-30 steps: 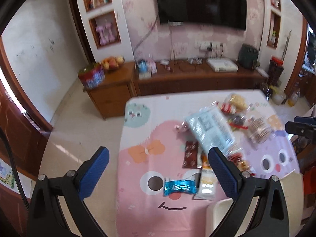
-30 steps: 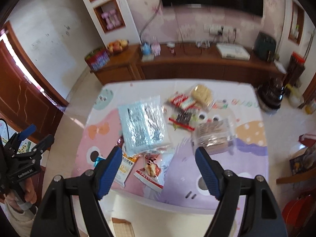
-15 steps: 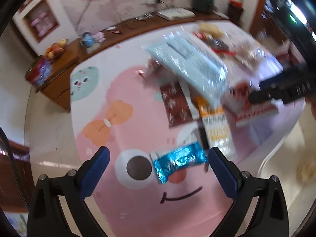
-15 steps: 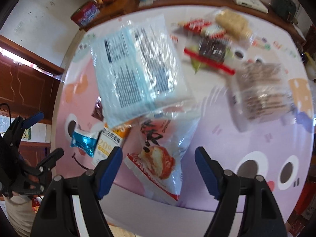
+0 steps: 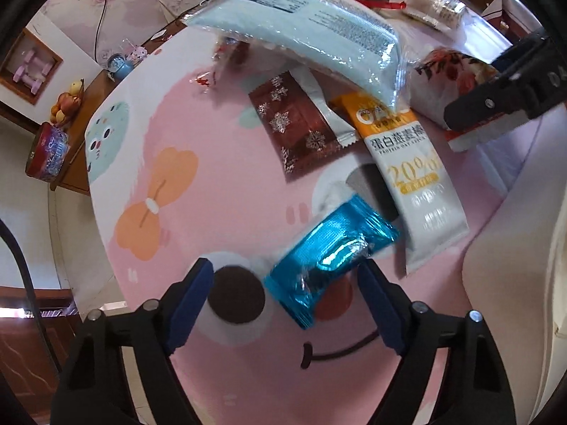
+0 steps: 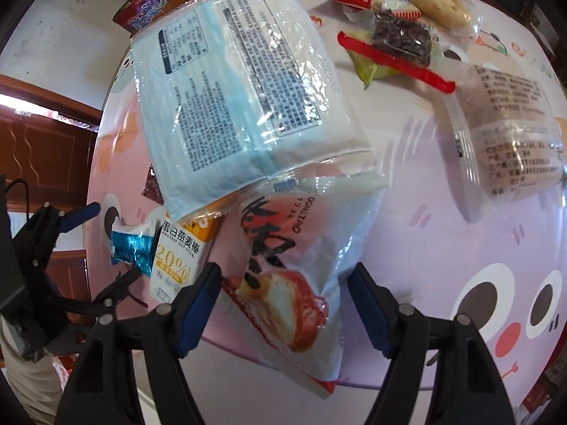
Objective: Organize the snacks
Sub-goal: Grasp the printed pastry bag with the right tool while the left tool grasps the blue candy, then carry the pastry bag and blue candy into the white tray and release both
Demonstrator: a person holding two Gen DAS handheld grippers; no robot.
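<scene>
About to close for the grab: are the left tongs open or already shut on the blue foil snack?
Open. The left tongs straddle the blue foil snack, a visible gap at the left pad.

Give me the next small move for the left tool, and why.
Probably close it on the blue wrapper. The left tool is open with the wrapper lying between its fingers, its right finger already at the wrapper's edge. The oat bar lies just beside, outside the gap.

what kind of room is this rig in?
Most likely a home living room: a wooden sideboard with a basket of fruit along a floral-papered wall, and a table under a pink cartoon-face tablecloth strewn with packaged snacks.
</scene>
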